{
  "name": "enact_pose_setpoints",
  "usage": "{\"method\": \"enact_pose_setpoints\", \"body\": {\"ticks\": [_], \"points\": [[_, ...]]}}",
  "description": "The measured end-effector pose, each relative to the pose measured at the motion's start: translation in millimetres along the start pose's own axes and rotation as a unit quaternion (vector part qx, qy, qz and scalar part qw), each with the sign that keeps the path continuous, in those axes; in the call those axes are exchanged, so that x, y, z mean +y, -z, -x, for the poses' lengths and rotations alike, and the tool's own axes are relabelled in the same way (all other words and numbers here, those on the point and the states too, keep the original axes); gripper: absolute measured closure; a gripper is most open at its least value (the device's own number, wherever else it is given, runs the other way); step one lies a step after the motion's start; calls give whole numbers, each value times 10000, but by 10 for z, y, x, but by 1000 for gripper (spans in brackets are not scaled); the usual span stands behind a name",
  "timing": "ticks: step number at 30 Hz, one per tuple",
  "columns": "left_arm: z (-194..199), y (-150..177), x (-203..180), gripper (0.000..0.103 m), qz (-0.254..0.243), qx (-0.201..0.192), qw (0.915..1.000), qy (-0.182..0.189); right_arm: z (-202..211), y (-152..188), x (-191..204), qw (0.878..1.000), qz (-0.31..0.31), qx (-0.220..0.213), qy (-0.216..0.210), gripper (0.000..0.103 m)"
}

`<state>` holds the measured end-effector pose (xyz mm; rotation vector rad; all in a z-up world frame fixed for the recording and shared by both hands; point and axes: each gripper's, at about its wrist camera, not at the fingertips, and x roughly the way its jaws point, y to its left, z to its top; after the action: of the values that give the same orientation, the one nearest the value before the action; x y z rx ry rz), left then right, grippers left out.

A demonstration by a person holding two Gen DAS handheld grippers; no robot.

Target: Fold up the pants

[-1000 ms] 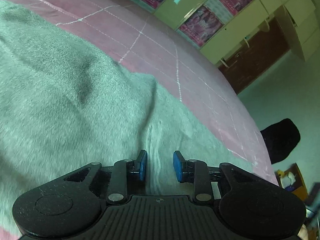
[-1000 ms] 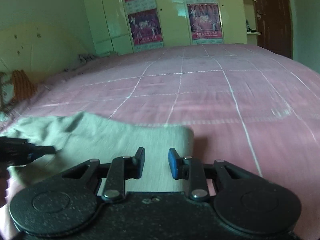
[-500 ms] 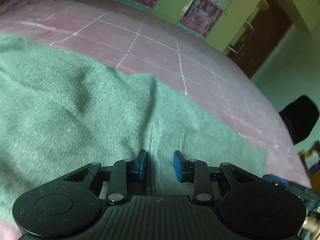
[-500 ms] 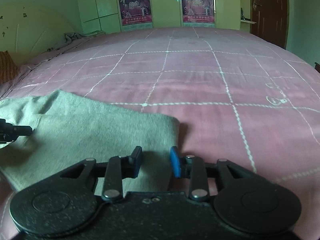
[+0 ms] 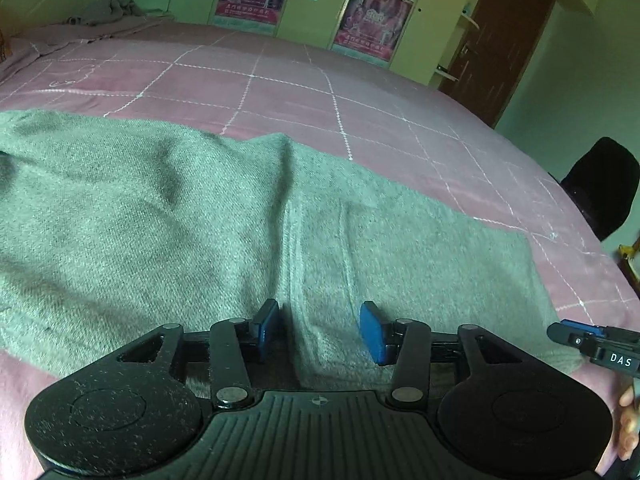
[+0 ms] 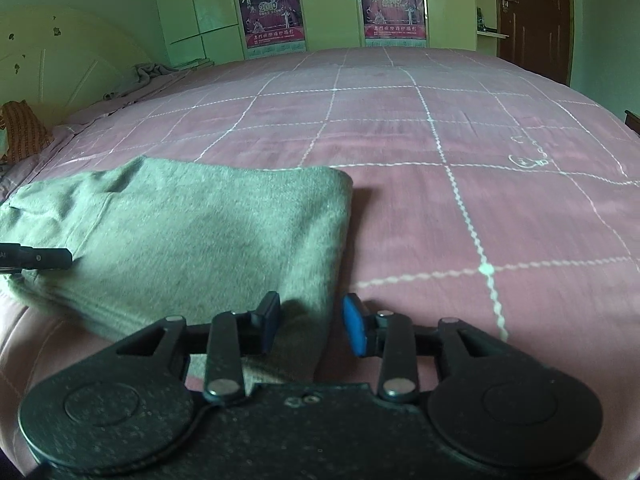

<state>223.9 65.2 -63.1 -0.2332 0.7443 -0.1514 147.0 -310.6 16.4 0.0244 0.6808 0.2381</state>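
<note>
Lying on the bed: the gray pants (image 5: 168, 220) are spread flat over the pink checked bedspread (image 5: 280, 88), near the bed's front edge.
Pants, left wrist view: the cloth fills the near and left part of the scene, with a soft crease running from far to near down its middle and a stitched seam just right of it.
Pants, right wrist view: the pants (image 6: 192, 232) sit at near left, their right edge a rounded fold that casts a shadow on the bedspread (image 6: 440, 208).
Left gripper: the left gripper (image 5: 319, 330) is low over the cloth, jaws apart with a moderate gap, blue pads on either side of the crease; nothing is pinched between them. Whether the pads touch the fabric is hard to tell from this angle.
Right gripper: the right gripper (image 6: 309, 326) is at the near right corner of the pants, jaws apart, the cloth's right edge running between them; the left pad is over fabric, the right pad over bare bedspread.
Cross views: the right gripper's tip (image 5: 592, 340) shows at the right edge of the left wrist view, beside the pants' near right corner; the left gripper's tip (image 6: 36, 258) shows at the left edge of the right wrist view, over the cloth.
Far side: wardrobe doors with posters (image 6: 392, 8), and a brown door (image 6: 532, 16) at far right.
</note>
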Motion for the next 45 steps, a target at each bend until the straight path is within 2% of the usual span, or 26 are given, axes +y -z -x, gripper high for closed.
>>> {"method": "enact_pose_setpoints", "body": {"ticks": [4, 6, 8, 10, 12, 14, 16, 18, 19, 20, 21, 23, 27, 31, 33, 34, 36, 38, 39, 40, 41, 42, 43, 44, 45], "points": [[153, 63, -15, 56, 44, -218, 9997, -48, 50, 11, 13, 10000, 15, 21, 27, 66], [146, 147, 7, 56, -16, -178, 9998, -44, 155, 2, 35, 9999, 22, -171, 5, 65], [151, 181, 38, 56, 66, -209, 9998, 6, 212, 45, 63, 9995, 68, -290, -114, 57], [221, 158, 28, 56, 152, -263, 9995, -21, 97, 133, 77, 9998, 148, -34, -96, 57], [301, 172, 12, 56, 114, -399, 9991, 20, 92, 138, 61, 9999, 49, -41, -95, 57], [249, 225, 22, 56, 7, -211, 9998, -36, 169, 85, 84, 9998, 41, -182, -39, 56], [294, 222, 65, 55, 124, -255, 9996, 43, 204, 94, 108, 9993, 119, -344, -68, 55], [473, 191, 156, 55, 367, -602, 9974, 134, 69, 151, 81, 9999, 90, -19, -102, 55], [604, 183, 247, 55, 527, -844, 9949, 159, 84, 151, 37, 9998, -48, -44, -163, 55], [741, 181, 367, 52, 707, -1084, 9915, 156, 131, 130, -12, 9995, -223, -102, -218, 54], [864, 180, 508, 40, 878, -1304, 9875, 113, 196, 132, -49, 9990, -312, -209, -254, 52], [1086, 190, 827, 23, 1261, -1697, 9771, -257, 290, 158, -127, 9985, -332, -369, -229, 37], [1300, 225, 1594, 21, 2284, -1847, 9534, -686, 398, 235, -350, 9983, -317, -496, -56, 36], [1148, 310, 2282, 21, 3412, -1634, 9241, -549, 486, 183, -675, 9952, -665, -649, 311, 36], [995, 364, 2521, 22, 3719, -1572, 9143, -320, 508, 143, -831, 9930, -835, -675, 488, 35], [937, 373, 2621, 23, 3852, -1624, 9083, -165, 516, 130, -896, 9921, -896, -671, 566, 35], [747, 332, 2804, 35, 4162, -1640, 8941, 218, 538, 111, -1001, 9906, -973, -667, 693, 34], [588, 269, 2970, 37, 4446, -1656, 8791, 466, 568, 109, -1079, 9896, -1035, -617, 782, 33], [513, 235, 3006, 37, 4484, -1693, 8758, 578, 588, 112, -1099, 9893, -1053, -599, 818, 33], [442, 203, 3002, 37, 4425, -1694, 8786, 603, 603, 110, -1114, 9890, -1053, -593, 851, 33], [381, 170, 2964, 39, 4293, -1673, 8858, 552, 613, 103, -1121, 9888, -1050, -581, 887, 33], [347, 139, 2916, 59, 4137, -1602, 8951, 443, 614, 94, -1131, 9884, -1062, -563, 923, 33], [343, 135, 2885, 77, 4085, -1526, 8994, 308, 617, 93, -1136, 9881, -1086, -553, 940, 33], [411, 191, 2878, 77, 4229, -1796, 8872, 419, 613, 89, -1137, 9878, -1115, -545, 943, 33], [564, 247, 2856, 77, 4174, -2270, 8776, 645, 597, 76, -1133, 9877, -1130, -534, 940, 33]]}}
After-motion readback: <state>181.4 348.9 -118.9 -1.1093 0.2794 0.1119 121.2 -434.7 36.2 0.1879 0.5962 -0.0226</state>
